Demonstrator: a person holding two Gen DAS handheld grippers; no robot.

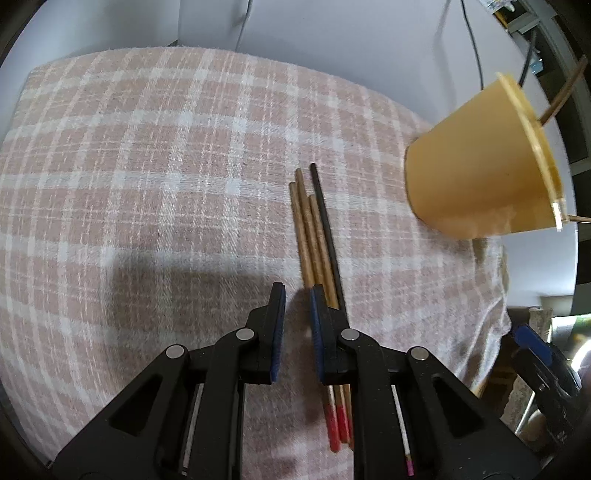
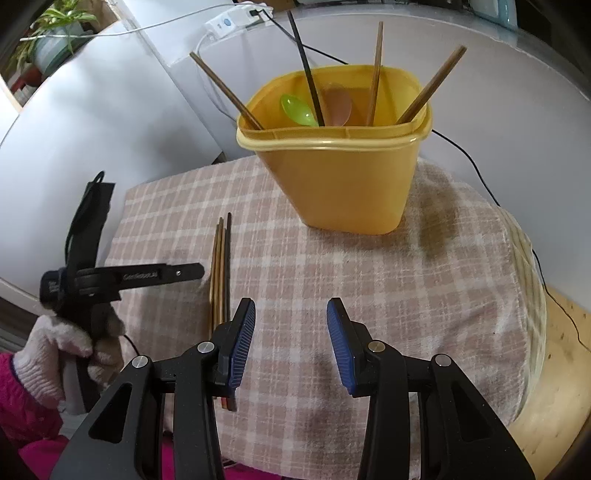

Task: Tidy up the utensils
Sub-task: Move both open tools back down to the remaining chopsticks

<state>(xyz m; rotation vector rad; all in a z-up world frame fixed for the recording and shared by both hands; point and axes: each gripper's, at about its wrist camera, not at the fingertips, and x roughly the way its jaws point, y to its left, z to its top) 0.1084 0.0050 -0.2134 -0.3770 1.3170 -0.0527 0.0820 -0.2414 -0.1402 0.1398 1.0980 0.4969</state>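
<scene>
A home setting: a pink-and-white checked cloth (image 2: 332, 295) covers the desk (image 2: 565, 332), a potted houseplant (image 2: 55, 33) stands by shelves, a white power strip (image 2: 231, 20) trails cables, and a yellow plastic container (image 2: 340, 177) holds chopsticks (image 2: 430, 86) and spoons (image 2: 297, 109).

The left wrist view looks steeply down along its own fingers (image 1: 314, 317) onto the checked cloth (image 1: 147, 184), close above it, with the chopsticks (image 1: 314, 236) running away just past the fingertips and the yellow tub (image 1: 476, 173) at the right edge. The right wrist view sits a little farther back and less steep, facing across the cloth (image 2: 332, 277) toward the tub (image 2: 340, 177) and the wall behind it. Both views share the cloth, the chopsticks (image 2: 221, 266) and the tub; the right view also catches the left gripper (image 2: 201, 271) at its left edge.
</scene>
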